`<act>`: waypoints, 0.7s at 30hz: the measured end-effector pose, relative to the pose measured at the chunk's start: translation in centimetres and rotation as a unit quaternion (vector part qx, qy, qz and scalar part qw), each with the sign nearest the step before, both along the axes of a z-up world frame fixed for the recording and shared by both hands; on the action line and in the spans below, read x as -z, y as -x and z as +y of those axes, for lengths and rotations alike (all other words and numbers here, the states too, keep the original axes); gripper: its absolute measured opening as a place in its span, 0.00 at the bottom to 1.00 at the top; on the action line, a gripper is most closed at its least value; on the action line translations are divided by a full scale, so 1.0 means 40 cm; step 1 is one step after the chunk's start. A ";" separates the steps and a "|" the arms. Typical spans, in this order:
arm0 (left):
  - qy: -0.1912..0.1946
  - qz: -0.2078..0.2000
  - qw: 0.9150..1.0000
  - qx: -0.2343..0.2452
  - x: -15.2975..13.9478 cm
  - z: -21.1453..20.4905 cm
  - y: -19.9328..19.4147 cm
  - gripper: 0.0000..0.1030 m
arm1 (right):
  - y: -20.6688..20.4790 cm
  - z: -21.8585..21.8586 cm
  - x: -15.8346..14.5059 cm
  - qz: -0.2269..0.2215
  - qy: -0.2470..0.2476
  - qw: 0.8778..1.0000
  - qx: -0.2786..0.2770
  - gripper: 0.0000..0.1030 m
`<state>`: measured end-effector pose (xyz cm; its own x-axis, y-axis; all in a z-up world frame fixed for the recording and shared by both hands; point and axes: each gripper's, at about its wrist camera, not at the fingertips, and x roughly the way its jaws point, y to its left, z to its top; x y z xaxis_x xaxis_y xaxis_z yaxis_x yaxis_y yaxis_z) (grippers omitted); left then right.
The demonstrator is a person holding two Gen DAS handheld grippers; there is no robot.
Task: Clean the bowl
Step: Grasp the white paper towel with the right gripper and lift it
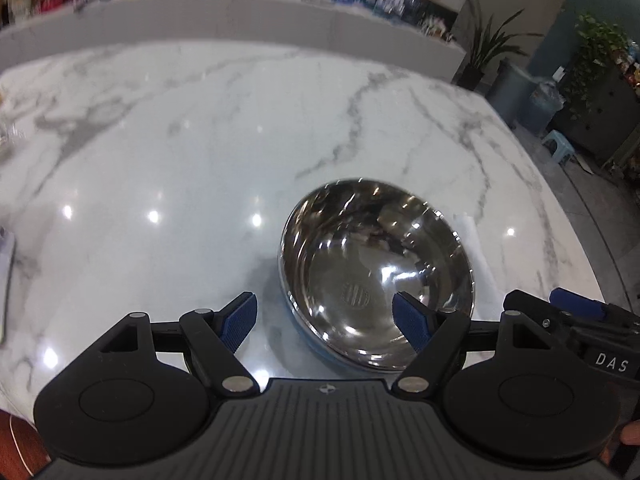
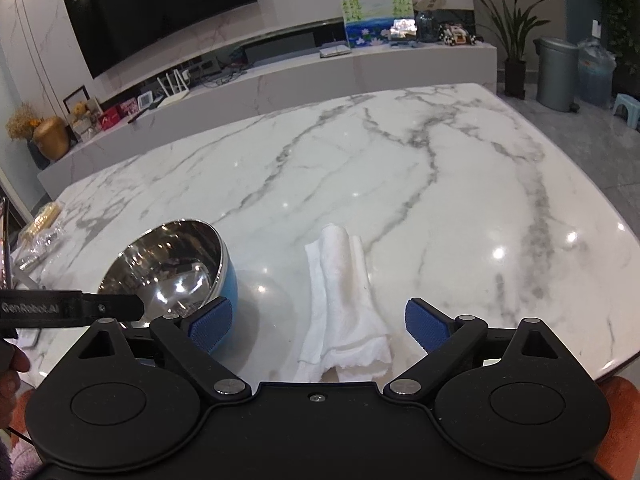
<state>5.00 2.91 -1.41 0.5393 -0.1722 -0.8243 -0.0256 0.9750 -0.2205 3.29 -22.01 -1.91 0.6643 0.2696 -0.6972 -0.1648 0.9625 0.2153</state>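
Observation:
A steel bowl (image 1: 376,272) with a blue outside stands on the white marble table (image 1: 180,152); it also shows in the right wrist view (image 2: 172,268). My left gripper (image 1: 326,322) is open just in front of the bowl's near rim, and its right finger overlaps the rim in view. A folded white cloth (image 2: 344,300) lies on the table right of the bowl. My right gripper (image 2: 318,324) is open, with its fingers on either side of the cloth's near end, not touching it. The right gripper also shows at the right edge of the left wrist view (image 1: 580,312).
Clear plastic wrapping and a yellow item (image 2: 40,232) lie at the table's left edge. A flat pale object (image 1: 6,280) lies at the left. The table's right edge (image 2: 624,248) drops to the floor, where a grey bin (image 2: 556,72) and a stool (image 2: 628,108) stand.

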 end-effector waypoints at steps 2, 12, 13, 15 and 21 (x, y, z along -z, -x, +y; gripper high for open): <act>-0.003 -0.009 1.000 -0.004 -0.003 0.004 -0.001 0.72 | -0.007 0.001 0.003 0.001 0.005 1.000 -0.005 0.89; 0.028 0.009 1.000 -0.009 0.011 0.024 -0.031 0.68 | -0.051 0.010 0.019 0.007 0.033 0.999 -0.029 0.59; 0.032 0.011 0.999 -0.014 0.014 0.030 -0.033 0.68 | -0.058 0.012 0.023 0.009 0.039 0.999 -0.031 0.56; 0.035 0.013 0.999 -0.021 0.019 0.038 -0.034 0.68 | -0.067 0.012 0.029 0.014 0.044 0.998 -0.034 0.49; 0.022 0.011 1.000 -0.013 0.028 0.034 -0.041 0.65 | -0.088 0.021 0.051 0.024 0.057 0.997 -0.047 0.48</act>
<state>6.64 4.26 -2.52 0.5259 -0.1938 -0.8282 -0.0566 0.9636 -0.2614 6.80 -21.18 -3.96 0.6058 0.2454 -0.7568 -0.2469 0.9623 0.1145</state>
